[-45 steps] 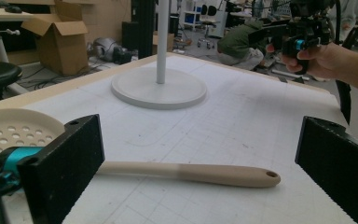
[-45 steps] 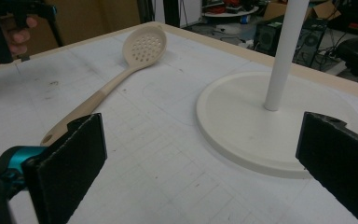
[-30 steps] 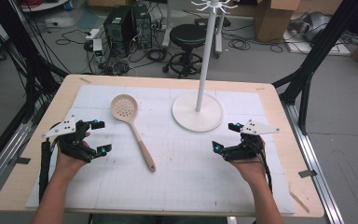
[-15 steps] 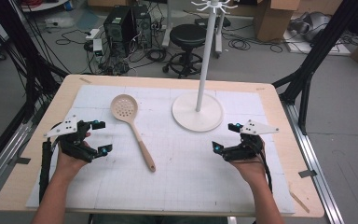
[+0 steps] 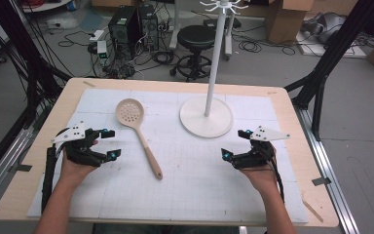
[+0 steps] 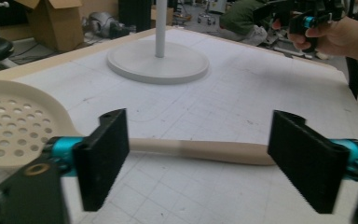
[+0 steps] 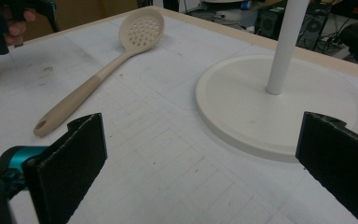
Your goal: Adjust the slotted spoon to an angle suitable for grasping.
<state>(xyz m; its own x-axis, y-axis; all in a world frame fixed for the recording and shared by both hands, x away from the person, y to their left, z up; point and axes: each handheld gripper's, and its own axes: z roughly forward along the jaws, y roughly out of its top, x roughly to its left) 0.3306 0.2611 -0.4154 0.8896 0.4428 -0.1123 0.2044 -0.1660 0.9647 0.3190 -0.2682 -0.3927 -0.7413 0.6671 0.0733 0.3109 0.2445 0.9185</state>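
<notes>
A beige slotted spoon (image 5: 141,136) lies on the white gridded mat, bowl toward the far side, handle toward the person. Right of it stands a white hook stand (image 5: 207,117) with a round base and tall pole. My left gripper (image 5: 110,144) hovers left of the spoon's handle; its jaws have just been closing, are still apart, and hold nothing. In the left gripper view the spoon (image 6: 205,150) lies beyond the gripper (image 6: 205,161). My right gripper (image 5: 236,144) is open near the stand's base, and in its own view the gripper (image 7: 200,158) faces the spoon (image 7: 98,79) and stand (image 7: 279,107).
The mat (image 5: 199,185) covers most of the wooden table (image 5: 68,102). Beyond the far edge stand a black stool (image 5: 197,36), computer towers (image 5: 126,24) and cardboard boxes (image 5: 285,19). Black frame legs (image 5: 321,73) flank the table.
The left gripper's jaws stand a little closer together than before. Both hands, the spoon and the stand have kept their places.
</notes>
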